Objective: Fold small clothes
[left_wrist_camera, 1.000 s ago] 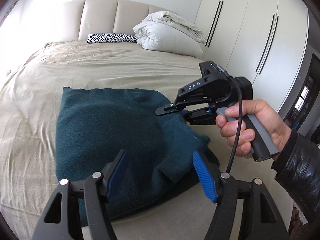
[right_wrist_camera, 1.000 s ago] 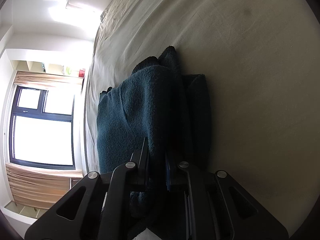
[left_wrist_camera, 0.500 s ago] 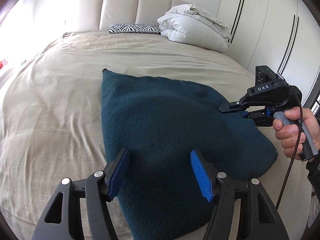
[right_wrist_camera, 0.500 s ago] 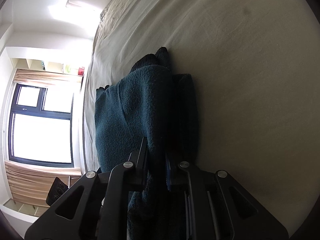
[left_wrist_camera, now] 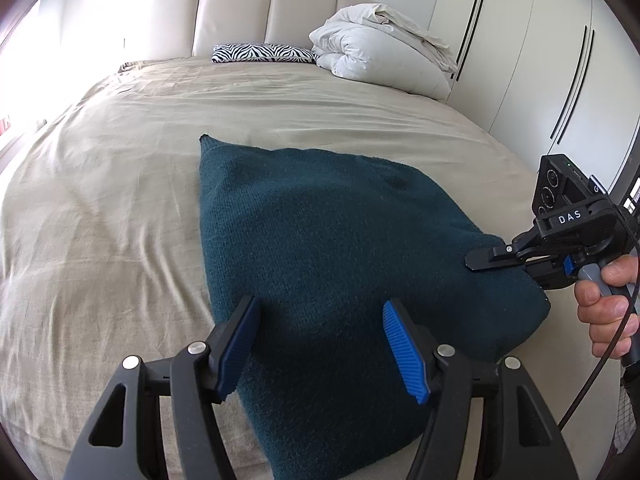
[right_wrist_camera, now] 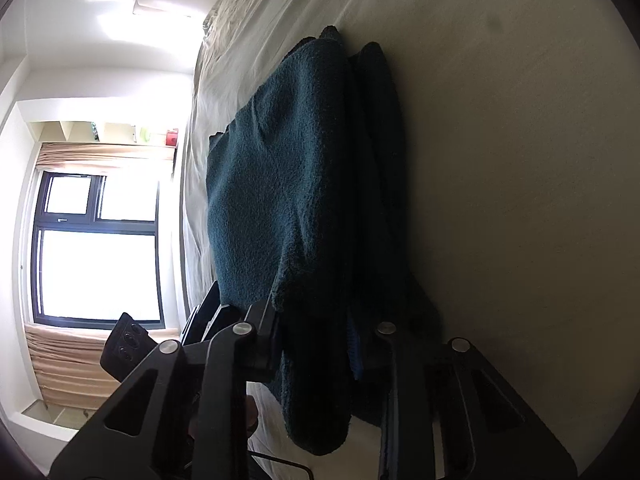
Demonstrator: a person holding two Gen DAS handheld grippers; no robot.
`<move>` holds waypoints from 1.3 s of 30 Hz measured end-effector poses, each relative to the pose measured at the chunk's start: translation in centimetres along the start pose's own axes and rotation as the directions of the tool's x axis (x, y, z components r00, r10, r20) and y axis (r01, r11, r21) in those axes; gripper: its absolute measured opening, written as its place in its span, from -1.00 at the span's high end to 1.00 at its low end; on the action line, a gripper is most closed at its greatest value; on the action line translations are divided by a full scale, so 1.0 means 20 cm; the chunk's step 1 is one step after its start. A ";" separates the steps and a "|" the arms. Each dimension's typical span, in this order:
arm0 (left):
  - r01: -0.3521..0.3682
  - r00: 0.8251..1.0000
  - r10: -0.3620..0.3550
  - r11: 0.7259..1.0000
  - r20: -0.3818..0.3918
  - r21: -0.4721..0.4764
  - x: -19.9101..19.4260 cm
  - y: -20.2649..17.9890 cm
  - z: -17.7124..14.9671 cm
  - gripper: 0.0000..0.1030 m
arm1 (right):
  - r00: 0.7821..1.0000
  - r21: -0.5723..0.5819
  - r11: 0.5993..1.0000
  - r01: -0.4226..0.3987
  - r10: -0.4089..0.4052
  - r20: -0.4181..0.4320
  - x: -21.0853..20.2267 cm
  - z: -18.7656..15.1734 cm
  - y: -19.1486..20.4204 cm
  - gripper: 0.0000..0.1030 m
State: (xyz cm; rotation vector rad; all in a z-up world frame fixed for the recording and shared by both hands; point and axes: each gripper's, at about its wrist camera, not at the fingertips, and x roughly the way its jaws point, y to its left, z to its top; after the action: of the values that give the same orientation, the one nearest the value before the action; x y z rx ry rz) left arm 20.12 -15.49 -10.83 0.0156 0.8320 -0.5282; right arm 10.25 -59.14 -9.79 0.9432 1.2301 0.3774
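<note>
Where right gripper (right_wrist_camera: 316, 344) meets teal garment (left_wrist_camera: 340, 248), grip seemingly loosening, pads hidden

The folded garment (left_wrist_camera: 328, 240) lies on the bed (left_wrist_camera: 120, 200); behind it, pillow (left_wrist_camera: 262, 53) left of duvet (left_wrist_camera: 380, 56).

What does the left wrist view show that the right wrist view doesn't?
Left wrist only: the headboard, zebra pillow, white duvet, wardrobe, and the left gripper open above the garment, not gripping.

Right wrist only: the window, curtains, and the garment's edge between the right gripper fingers, whose jaws are opening.

Both: the teal garment on the beige bed.
</note>
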 end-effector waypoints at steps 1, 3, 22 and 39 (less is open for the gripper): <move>0.003 1.000 -0.003 1.000 -0.005 -0.005 0.00 0.00 0.00 -0.29 | 1.000 -0.004 1.000 0.006 -0.006 0.007 0.00 -0.01 0.00 0.73; 0.012 1.000 -0.012 1.000 -0.013 -0.016 -0.02 0.00 0.01 -0.29 | 1.000 -0.017 1.000 0.014 -0.014 0.015 -0.03 -0.04 0.01 0.76; 0.002 1.000 -0.002 0.999 -0.026 0.034 -0.01 -0.10 -0.06 -0.36 | 0.996 0.064 0.996 -0.060 0.056 0.066 0.00 -0.05 -0.02 0.67; 0.057 0.998 -0.057 0.998 -0.040 0.001 -0.04 -0.06 -0.07 -0.38 | 0.989 0.092 0.991 -0.099 0.088 0.118 0.07 -0.22 -0.15 0.89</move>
State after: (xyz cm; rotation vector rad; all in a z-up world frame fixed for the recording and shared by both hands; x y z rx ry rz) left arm 18.09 -15.75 -11.00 0.0045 0.8727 -0.5846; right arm 5.92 -58.10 -13.11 1.0943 1.1105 0.3348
